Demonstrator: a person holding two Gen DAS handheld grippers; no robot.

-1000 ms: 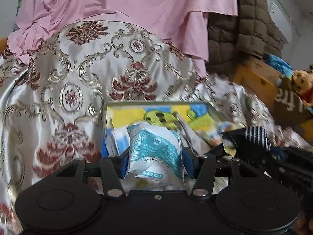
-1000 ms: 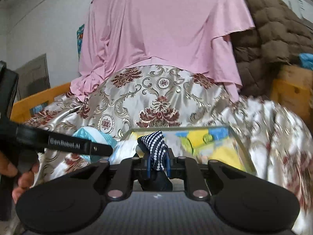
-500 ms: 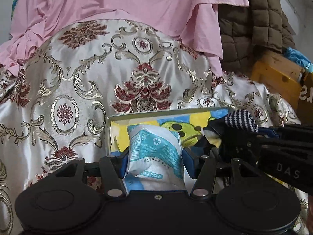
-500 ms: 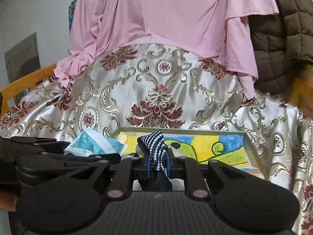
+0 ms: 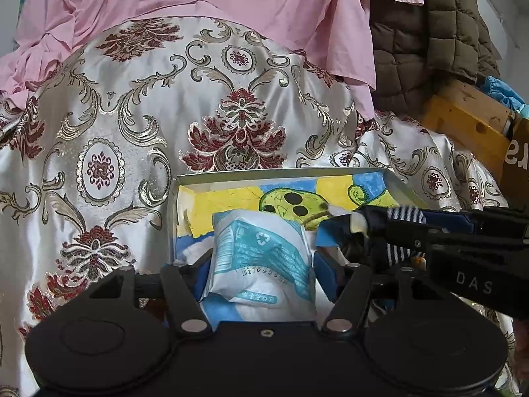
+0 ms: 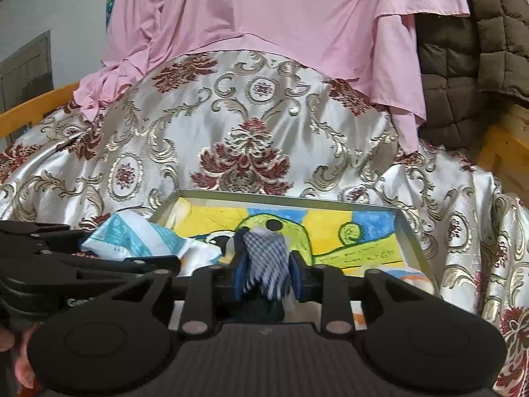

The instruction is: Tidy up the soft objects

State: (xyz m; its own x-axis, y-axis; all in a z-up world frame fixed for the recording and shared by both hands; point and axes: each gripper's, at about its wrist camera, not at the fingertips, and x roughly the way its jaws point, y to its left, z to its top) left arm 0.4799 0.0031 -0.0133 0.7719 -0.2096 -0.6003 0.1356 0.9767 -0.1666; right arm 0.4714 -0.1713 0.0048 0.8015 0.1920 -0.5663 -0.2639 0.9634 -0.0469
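A shallow tray (image 6: 410, 231) is set on brocade cloth (image 5: 132, 125). The left tool (image 5: 261, 264), opening, brackets a tissue pack (image 5: 261, 248); the right tool (image 6: 264, 274), opening, brackets a checked sock (image 6: 267, 258).

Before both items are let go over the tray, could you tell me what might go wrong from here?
1. The right gripper is opening with the sock between its jaws, beside the left gripper; the sock may snag on it.
2. The left jaws are opening round the tissue pack, which sits near the tray's left wall; it may tip over it.
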